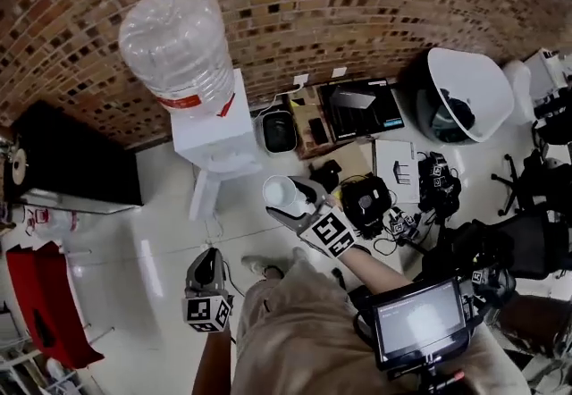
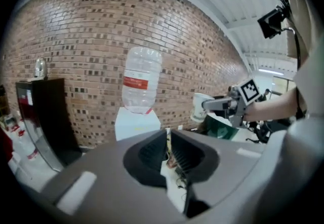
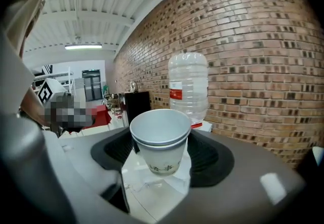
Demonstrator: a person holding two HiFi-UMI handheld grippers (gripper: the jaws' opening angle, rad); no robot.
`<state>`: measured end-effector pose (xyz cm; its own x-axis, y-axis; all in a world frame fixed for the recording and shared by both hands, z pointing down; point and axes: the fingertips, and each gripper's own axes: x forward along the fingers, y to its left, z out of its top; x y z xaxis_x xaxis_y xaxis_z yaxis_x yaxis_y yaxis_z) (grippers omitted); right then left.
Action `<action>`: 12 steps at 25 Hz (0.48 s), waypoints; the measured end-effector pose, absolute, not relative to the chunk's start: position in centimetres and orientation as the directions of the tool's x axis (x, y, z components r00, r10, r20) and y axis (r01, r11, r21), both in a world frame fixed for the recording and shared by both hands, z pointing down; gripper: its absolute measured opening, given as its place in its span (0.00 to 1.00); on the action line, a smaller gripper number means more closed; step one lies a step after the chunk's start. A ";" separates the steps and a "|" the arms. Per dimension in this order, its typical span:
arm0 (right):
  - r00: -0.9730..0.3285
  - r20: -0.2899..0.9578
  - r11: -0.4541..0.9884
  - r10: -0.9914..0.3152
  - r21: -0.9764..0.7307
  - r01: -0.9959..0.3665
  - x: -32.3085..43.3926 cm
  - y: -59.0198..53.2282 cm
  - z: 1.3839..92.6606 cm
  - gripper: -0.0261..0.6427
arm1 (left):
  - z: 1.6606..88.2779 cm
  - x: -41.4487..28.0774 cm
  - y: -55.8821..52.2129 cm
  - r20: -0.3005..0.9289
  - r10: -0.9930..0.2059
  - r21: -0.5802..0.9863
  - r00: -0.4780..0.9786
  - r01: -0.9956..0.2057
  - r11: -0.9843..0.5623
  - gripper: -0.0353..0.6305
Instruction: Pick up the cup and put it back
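Pickup seemingly done: cup (image 3: 161, 139) clamped between right gripper (image 3: 162, 156) fingers (image 3: 210, 159), held up off the floor near water dispenser (image 1: 214, 130). Left gripper (image 2: 168, 149) fingers (image 2: 152, 154) almost together, holding nothing. Left to do: putting it back.

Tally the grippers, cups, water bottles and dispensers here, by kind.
Grippers: 2, the left gripper and the right gripper
Cups: 2, nested, going by the two stacked rims, held in the right gripper
Water bottle: 1
Dispenser: 1
Total: 6
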<state>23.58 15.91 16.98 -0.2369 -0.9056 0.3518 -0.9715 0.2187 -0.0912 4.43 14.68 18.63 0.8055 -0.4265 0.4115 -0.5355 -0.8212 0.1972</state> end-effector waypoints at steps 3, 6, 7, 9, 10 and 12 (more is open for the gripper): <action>-0.197 0.329 0.183 -0.923 -0.076 -0.980 25.8 19.2 14.6 0.54 | 16.9 7.9 17.0 0.391 -0.393 0.193 0.832 -0.491 -0.850 0.09; -0.169 0.306 0.154 -0.937 -0.072 -0.985 27.6 21.7 12.8 0.54 | 15.8 10.7 18.4 0.375 -0.363 0.193 0.853 -0.455 -0.869 0.09; -0.166 0.293 0.149 -0.942 -0.079 -0.986 27.9 22.5 12.1 0.54 | 15.6 11.4 19.0 0.372 -0.353 0.199 0.858 -0.445 -0.873 0.09; -0.175 0.261 0.155 -0.949 -0.097 -0.983 28.2 24.1 10.8 0.54 | 15.2 12.4 20.5 0.370 -0.337 0.216 0.866 -0.433 -0.875 0.09; -0.184 0.244 0.162 -0.952 -0.108 -0.981 28.2 25.0 10.2 0.54 | 15.2 12.7 21.5 0.373 -0.329 0.222 0.867 -0.428 -0.876 0.09; -0.197 0.211 0.172 -0.957 -0.134 -0.976 27.8 26.9 9.4 0.54 | 15.2 12.8 23.3 0.385 -0.315 0.225 0.868 -0.419 -0.880 0.09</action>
